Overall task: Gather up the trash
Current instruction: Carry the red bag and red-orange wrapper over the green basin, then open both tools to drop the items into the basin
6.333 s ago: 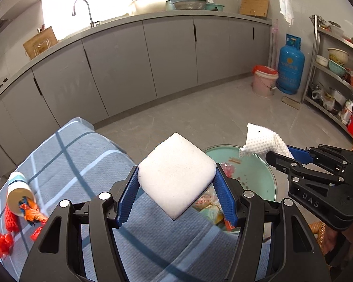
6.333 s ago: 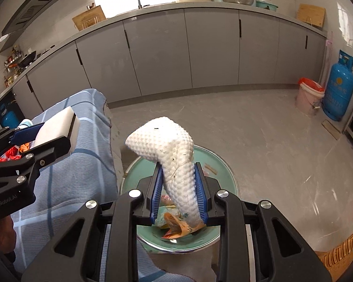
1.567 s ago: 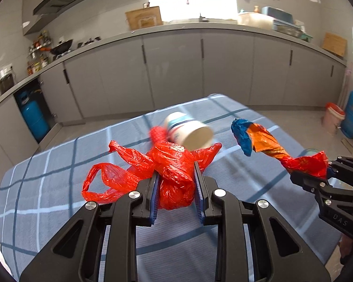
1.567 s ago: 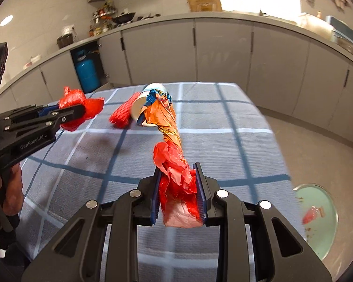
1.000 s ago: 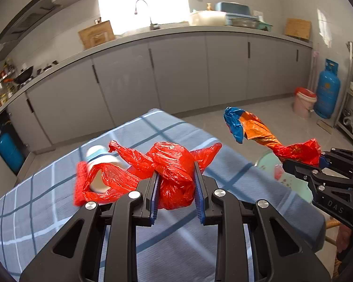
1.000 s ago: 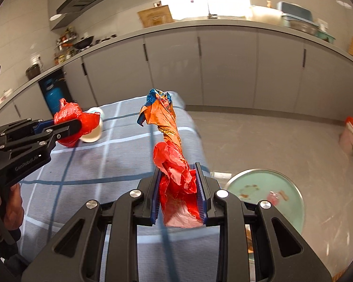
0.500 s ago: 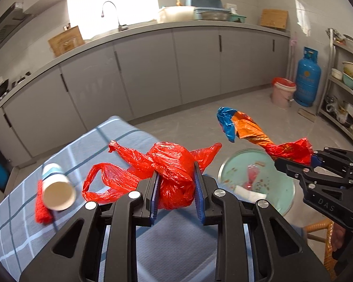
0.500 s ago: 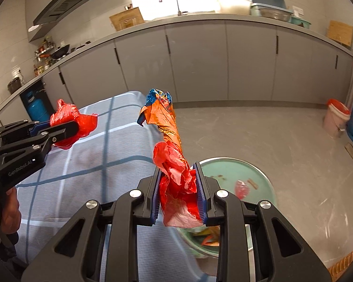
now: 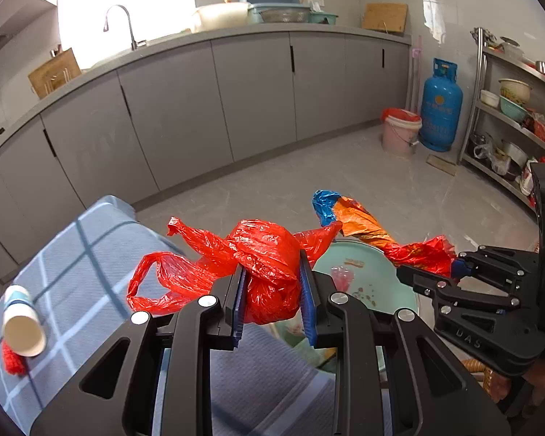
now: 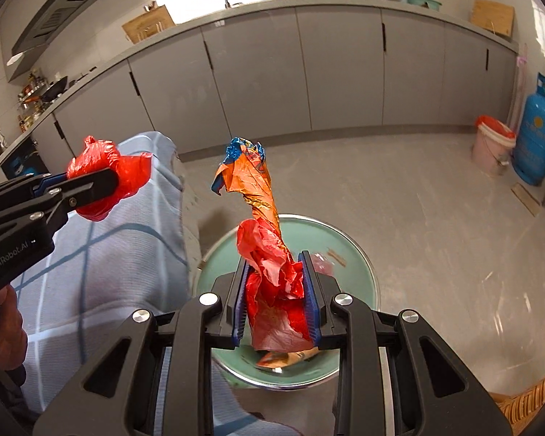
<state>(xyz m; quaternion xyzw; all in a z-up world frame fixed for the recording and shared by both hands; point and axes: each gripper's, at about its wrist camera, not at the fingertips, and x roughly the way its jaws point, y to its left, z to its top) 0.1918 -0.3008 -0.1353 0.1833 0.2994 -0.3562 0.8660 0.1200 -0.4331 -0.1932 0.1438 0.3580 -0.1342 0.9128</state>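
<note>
Between the left claw (image 9: 274, 305) pads, red bag (image 9: 269, 254).

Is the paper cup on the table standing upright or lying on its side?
Lying on its side. The cup rests on the checked cloth with its open mouth facing the camera.

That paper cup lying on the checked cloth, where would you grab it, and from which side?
A judgement: the paper cup lies on its side on the tablecloth, open mouth toward the camera. I would come from above and pinch across its round body near the middle, one finger each side; the rim looks easier to crush.
</note>
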